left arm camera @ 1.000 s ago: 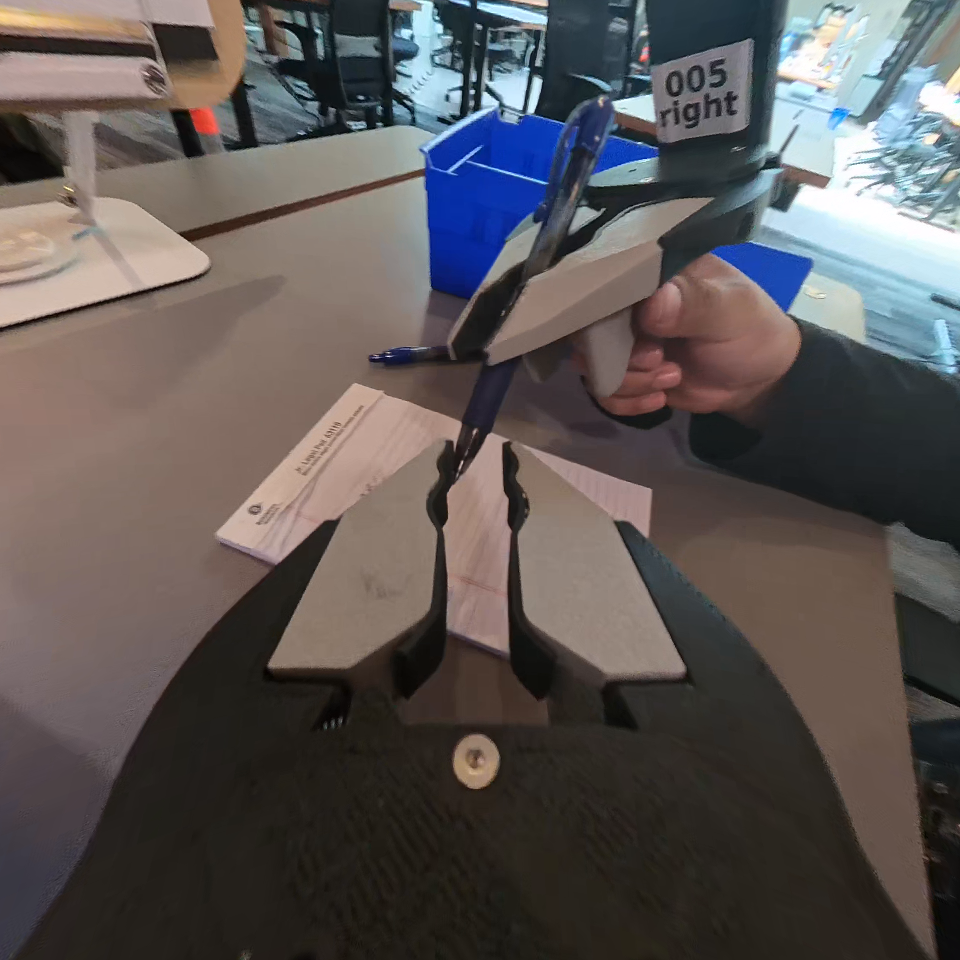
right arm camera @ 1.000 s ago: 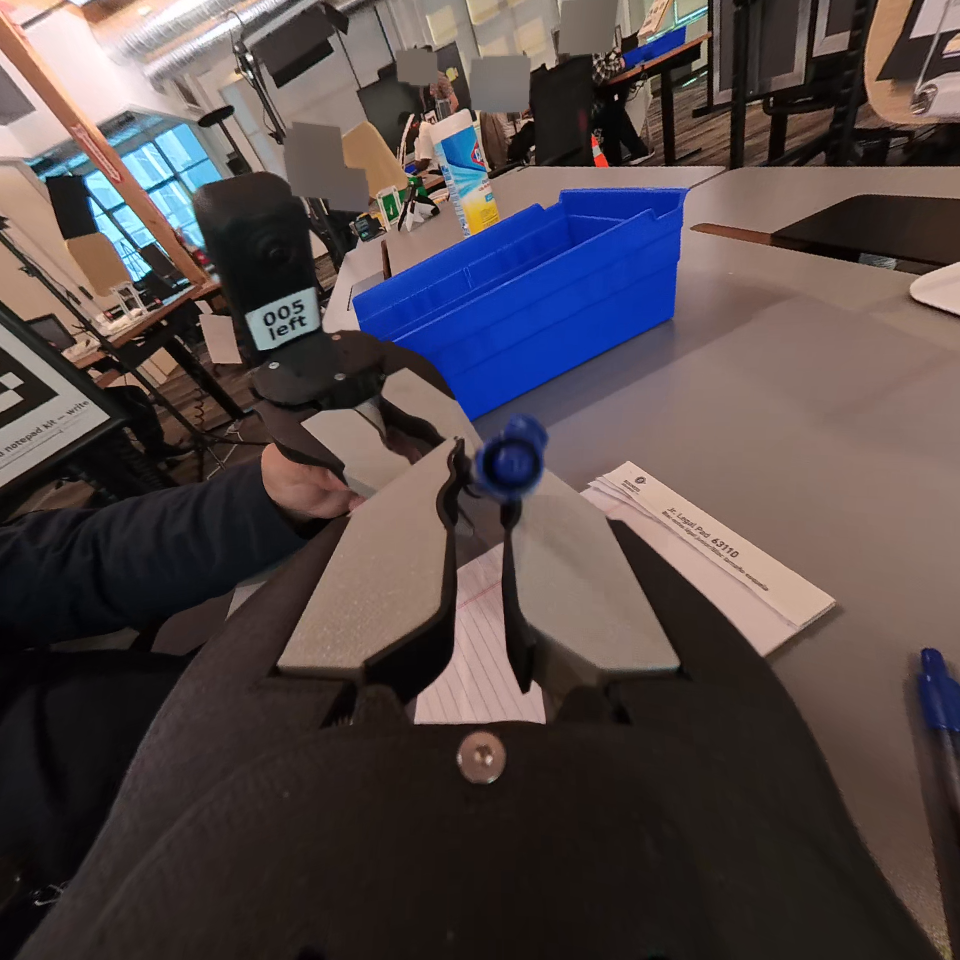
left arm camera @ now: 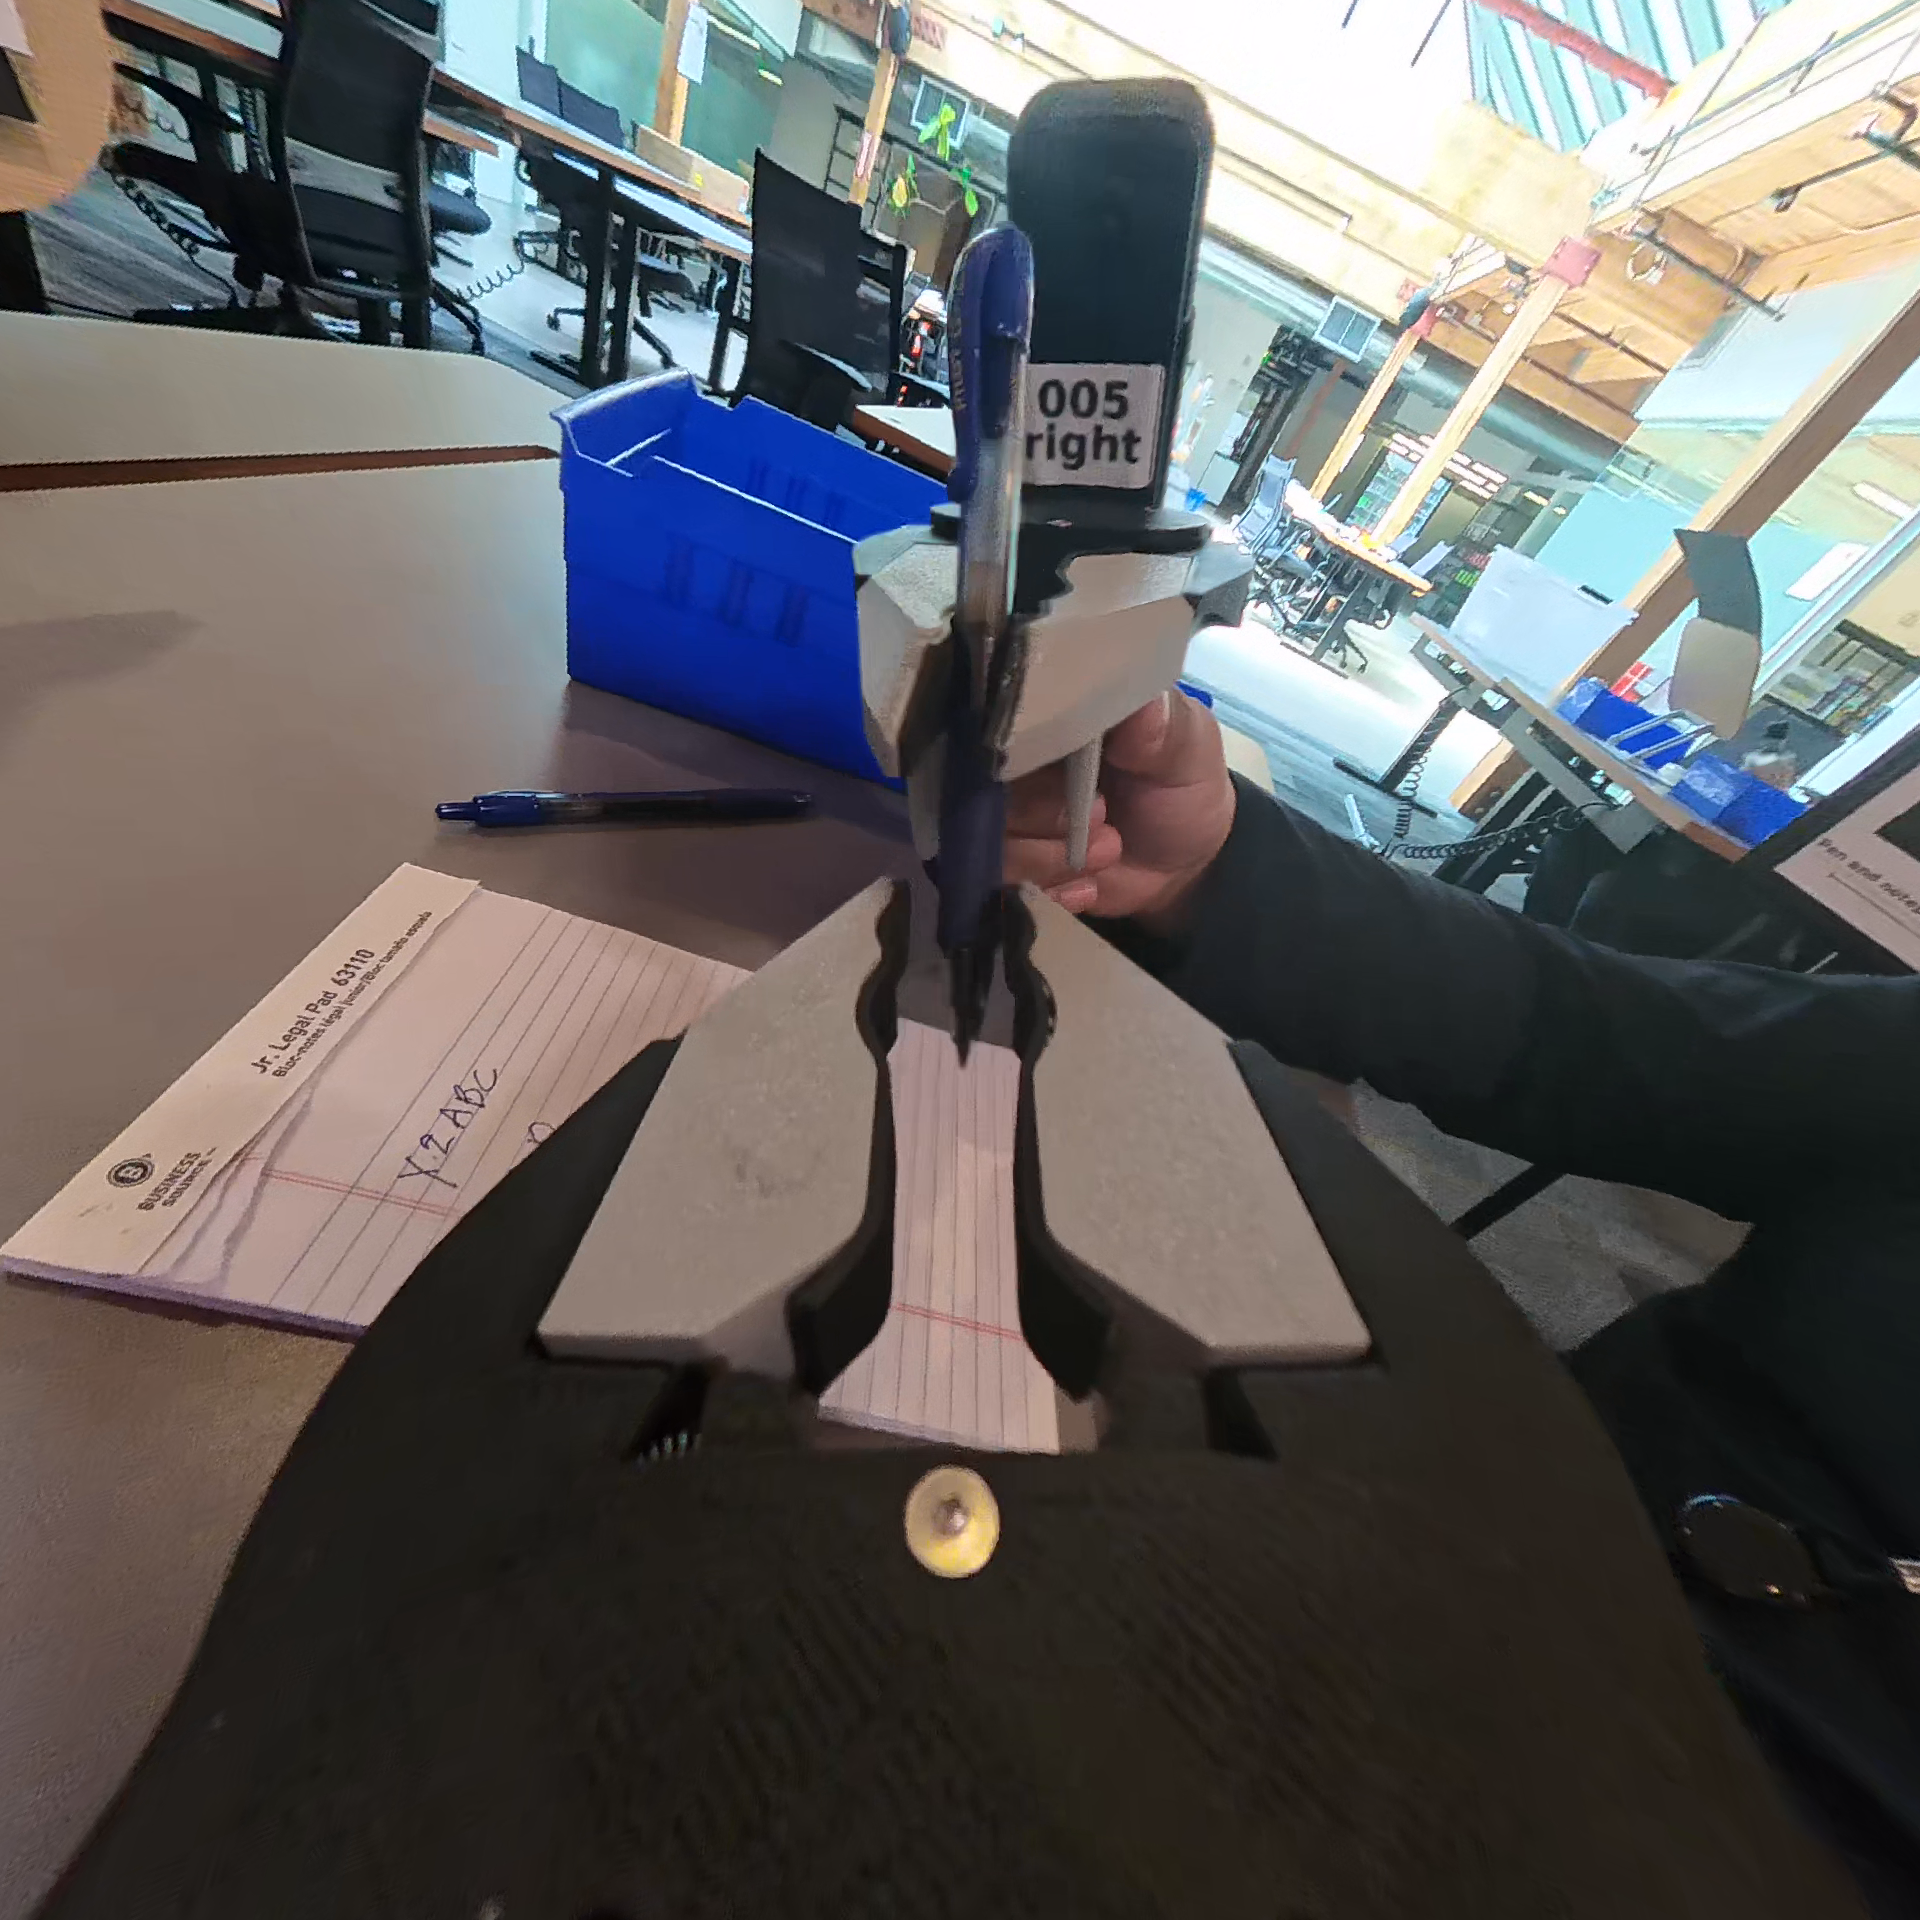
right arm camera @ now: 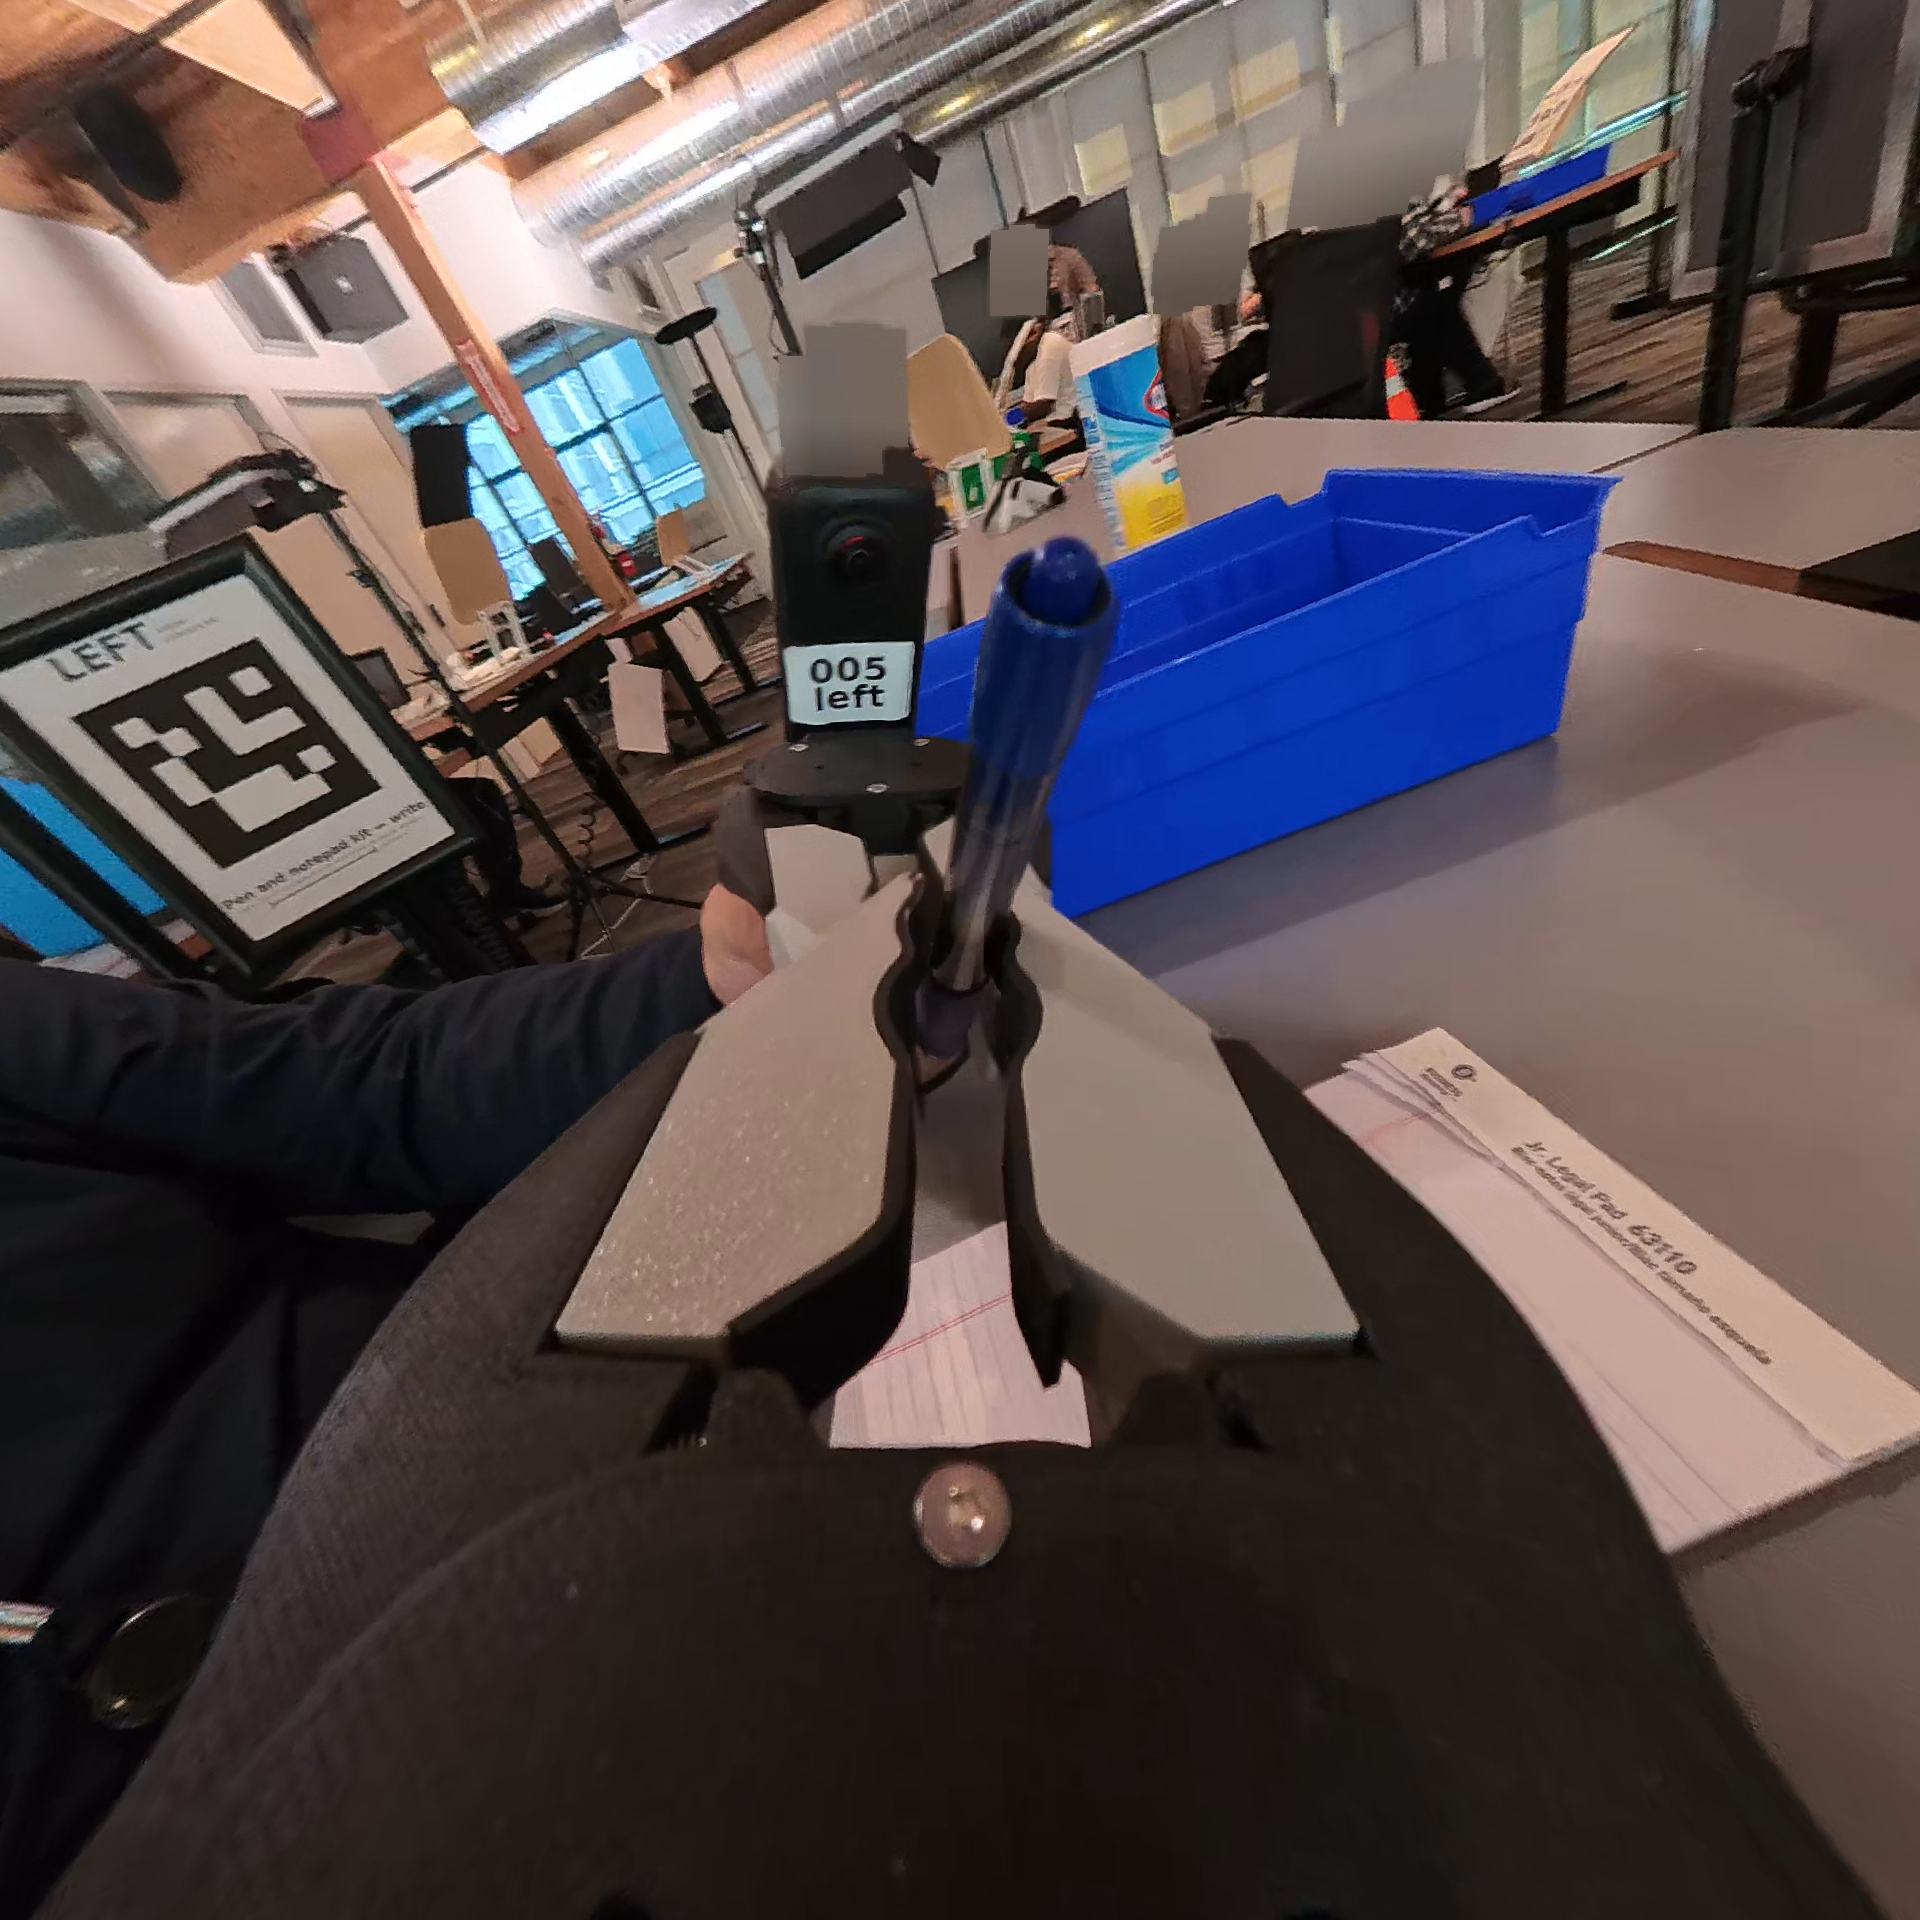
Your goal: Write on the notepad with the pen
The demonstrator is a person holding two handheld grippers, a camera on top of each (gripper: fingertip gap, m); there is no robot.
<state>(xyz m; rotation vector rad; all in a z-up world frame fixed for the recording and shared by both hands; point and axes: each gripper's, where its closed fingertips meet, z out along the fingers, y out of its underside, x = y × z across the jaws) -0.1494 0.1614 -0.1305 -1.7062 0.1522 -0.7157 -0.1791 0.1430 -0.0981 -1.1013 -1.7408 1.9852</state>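
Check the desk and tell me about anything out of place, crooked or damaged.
The notepad lies crooked on the table, and its top binding strip looks torn and scuffed at one end. A second pen lies loose near the blue bin. Otherwise nothing stands out: the right gripper holds its pen roughly upright over the page.

Matt grey tabletop w/ glossy blue plastic bin, ruled white paper notepad, shiny blue plastic pen, fingers of grainy matt grey plastic on ridged matt black body w/ bright metal screw.
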